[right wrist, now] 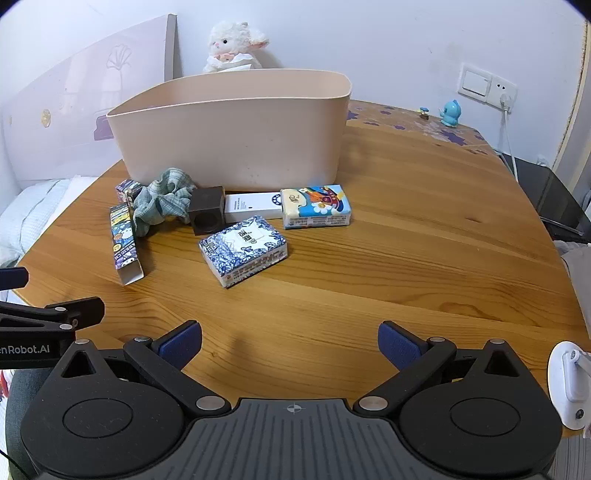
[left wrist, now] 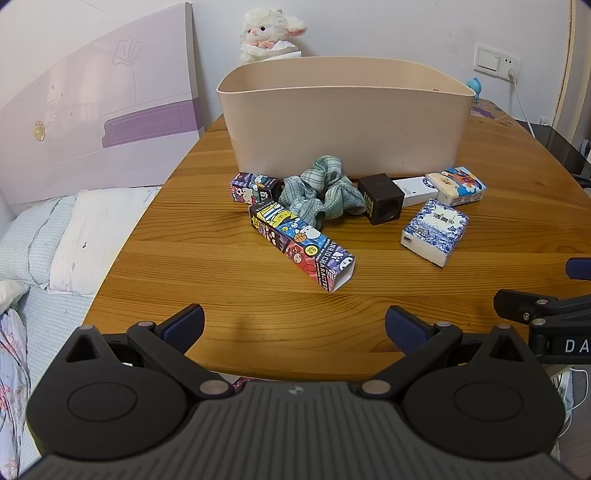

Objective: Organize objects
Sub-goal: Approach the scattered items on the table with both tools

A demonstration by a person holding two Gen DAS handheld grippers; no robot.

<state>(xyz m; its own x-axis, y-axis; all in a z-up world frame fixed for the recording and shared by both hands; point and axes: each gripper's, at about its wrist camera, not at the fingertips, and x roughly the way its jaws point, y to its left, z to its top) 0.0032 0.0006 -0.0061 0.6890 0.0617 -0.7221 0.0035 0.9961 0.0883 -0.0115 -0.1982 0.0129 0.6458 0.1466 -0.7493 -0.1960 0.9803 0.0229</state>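
On wood-grain table point(left wrist: 221, 266), smooth beige oval bin point(left wrist: 345, 118), crumpled green cloth point(left wrist: 319, 194), glossy cartoon box point(left wrist: 301, 243), both grippers' jaws spread empty.

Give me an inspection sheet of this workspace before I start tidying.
Surface: wooden table, purple-flowered mat at the far edge.
Job's things: beige bin; in front lie two cartoon boxes, long and short, green scrunchie, dark cube, white box, two tissue packs, blue-white and colourful.
Clutter: blue figurine.
Grippers: left gripper and right gripper, jaws open, holding nothing.
Cables: white cord from wall socket.
Surroundings: bed, plush lamb.
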